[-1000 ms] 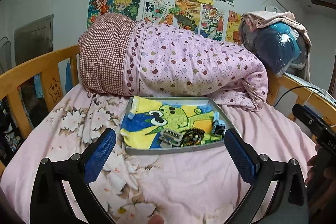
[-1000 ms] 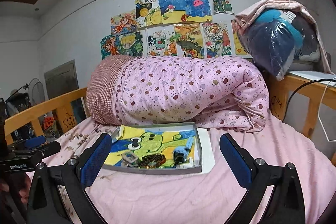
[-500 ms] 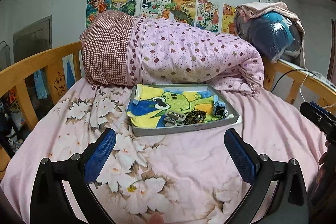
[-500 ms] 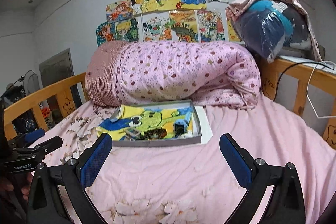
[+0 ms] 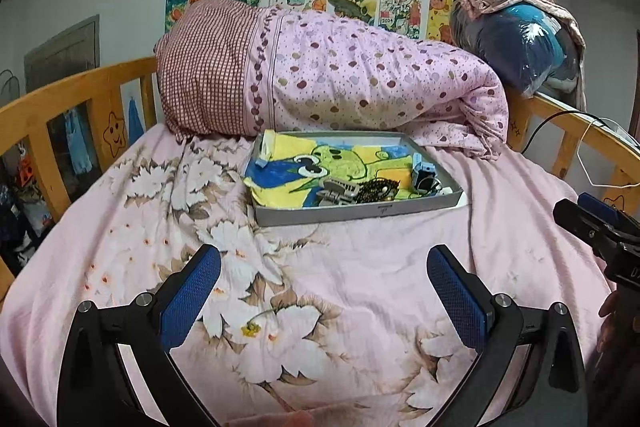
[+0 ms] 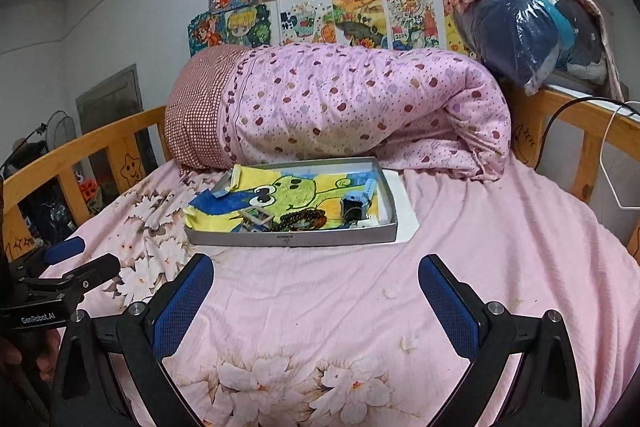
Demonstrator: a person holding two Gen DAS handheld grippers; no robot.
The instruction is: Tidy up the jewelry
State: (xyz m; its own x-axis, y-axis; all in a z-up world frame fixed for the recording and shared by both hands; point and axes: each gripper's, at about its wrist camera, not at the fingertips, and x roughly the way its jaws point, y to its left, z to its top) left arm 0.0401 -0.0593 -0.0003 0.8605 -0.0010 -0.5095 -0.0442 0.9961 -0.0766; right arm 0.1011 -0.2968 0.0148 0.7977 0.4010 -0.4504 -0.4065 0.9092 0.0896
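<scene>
A grey tray (image 5: 352,215) lined with a frog drawing lies on the pink bedsheet in front of a rolled quilt; it also shows in the right wrist view (image 6: 296,238). In its near part lie a grey hair clip (image 5: 338,187), a dark bead bracelet (image 5: 378,189) and a blue watch (image 5: 423,173). The same clip (image 6: 256,217), bracelet (image 6: 306,218) and watch (image 6: 354,205) show in the right wrist view. My left gripper (image 5: 323,293) is open and empty, well short of the tray. My right gripper (image 6: 316,293) is open and empty, also short of the tray.
A rolled pink dotted quilt (image 5: 360,83) lies right behind the tray. Wooden bed rails run along the left (image 5: 52,107) and right (image 5: 580,131). A wrapped blue bundle (image 5: 520,47) sits on the right rail. A white sheet (image 6: 404,211) lies under the tray's right side.
Both grippers have drawn back and risen, so the tray looks farther off and more bedsheet shows in front. Both stay open and empty.
</scene>
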